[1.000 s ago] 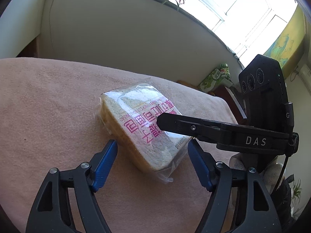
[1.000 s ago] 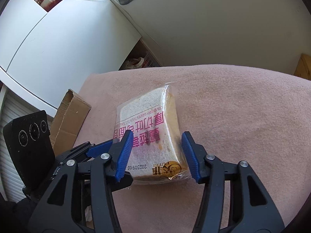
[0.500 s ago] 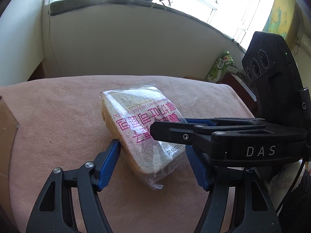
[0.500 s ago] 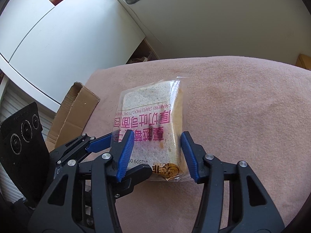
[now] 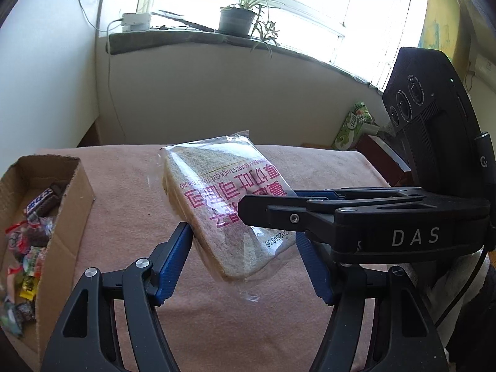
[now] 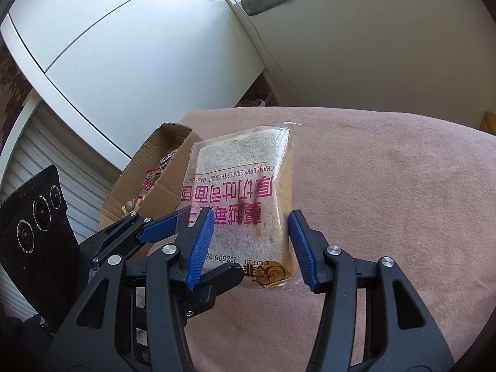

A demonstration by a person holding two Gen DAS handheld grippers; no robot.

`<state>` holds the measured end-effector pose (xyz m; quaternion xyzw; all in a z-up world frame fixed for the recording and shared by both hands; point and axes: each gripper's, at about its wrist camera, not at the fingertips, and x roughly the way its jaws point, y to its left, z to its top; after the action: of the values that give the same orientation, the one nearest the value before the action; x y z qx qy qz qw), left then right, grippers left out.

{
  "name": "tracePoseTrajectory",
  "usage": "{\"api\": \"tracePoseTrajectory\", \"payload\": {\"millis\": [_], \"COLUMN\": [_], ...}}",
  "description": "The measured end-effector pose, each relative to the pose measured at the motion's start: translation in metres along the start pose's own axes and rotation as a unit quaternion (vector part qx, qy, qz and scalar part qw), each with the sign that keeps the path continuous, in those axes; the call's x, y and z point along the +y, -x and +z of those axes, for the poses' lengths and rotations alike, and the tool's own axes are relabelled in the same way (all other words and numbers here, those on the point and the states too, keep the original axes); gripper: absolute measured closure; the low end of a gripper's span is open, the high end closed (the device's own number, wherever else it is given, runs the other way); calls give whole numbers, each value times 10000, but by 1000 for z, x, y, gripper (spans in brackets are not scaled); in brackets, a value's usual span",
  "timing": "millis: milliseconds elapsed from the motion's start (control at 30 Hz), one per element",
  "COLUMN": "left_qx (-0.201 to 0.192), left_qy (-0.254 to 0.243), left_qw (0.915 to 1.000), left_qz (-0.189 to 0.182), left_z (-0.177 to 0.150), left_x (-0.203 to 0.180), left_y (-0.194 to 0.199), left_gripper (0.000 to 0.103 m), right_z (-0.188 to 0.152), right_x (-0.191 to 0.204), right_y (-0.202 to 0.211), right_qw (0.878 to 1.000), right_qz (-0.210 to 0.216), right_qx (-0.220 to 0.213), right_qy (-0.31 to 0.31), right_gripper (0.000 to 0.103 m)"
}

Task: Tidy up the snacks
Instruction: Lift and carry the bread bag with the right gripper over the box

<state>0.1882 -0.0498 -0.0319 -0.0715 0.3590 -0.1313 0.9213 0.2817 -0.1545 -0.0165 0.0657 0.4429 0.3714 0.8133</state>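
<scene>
1. Pink cloth (image 5: 124, 186) covers the work surface; a pale wall, a window sill with a potted plant (image 5: 238, 18) and a white cabinet (image 6: 108, 62) stand behind it.
2. At the left edge of the cloth sits an open cardboard box (image 5: 71, 217). Small wrapped candies and snack bars (image 5: 28, 241) already lie inside, so part of the sorting appears done.
3. The item in hand is a packaged slice of cranberry toast bread (image 5: 229, 210) in a clear printed wrapper. It is tilted, its far end raised, and it appears to be lifted off the cloth and carried by both tools, near the box but not yet over it.
4. Left gripper (image 5: 245, 263): the jaws stand wide, one blue pad against the near left edge of the bread. The other pad is partly hidden behind the right tool, so contact there cannot be confirmed; a hold on the bread is judged likely.
5. Right gripper (image 6: 251, 245): the jaws straddle the labelled end of the packet, the pads at its two sides, gripping it.
6. Remaining work, as judged: move the bread over the box, lower it in, release both tools. No other loose snacks show on the cloth.
7. Handling note: the soft slice and slippery film may deform or slide under uneven pressure.
</scene>
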Motion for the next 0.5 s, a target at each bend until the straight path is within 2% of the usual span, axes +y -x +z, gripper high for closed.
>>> {"api": "tracePoseTrajectory", "payload": {"millis": [233,500], "left_qx": [-289,-474], "left_qy": [192,455], "left_qw": [9990,9954], "left_qz": [299,694], "left_z": [-15,-28], "left_x": [34,76], "left_y": [43,85], "left_gripper": [34,34], "right_z": [3,8], "right_x": [64,128], "right_y": [-19,-61], "right_qw": [9989,9955], "right_qz": [187,500], "right_qx": [21,152], "right_qy": [437,791], "right_gripper": [50,50]}}
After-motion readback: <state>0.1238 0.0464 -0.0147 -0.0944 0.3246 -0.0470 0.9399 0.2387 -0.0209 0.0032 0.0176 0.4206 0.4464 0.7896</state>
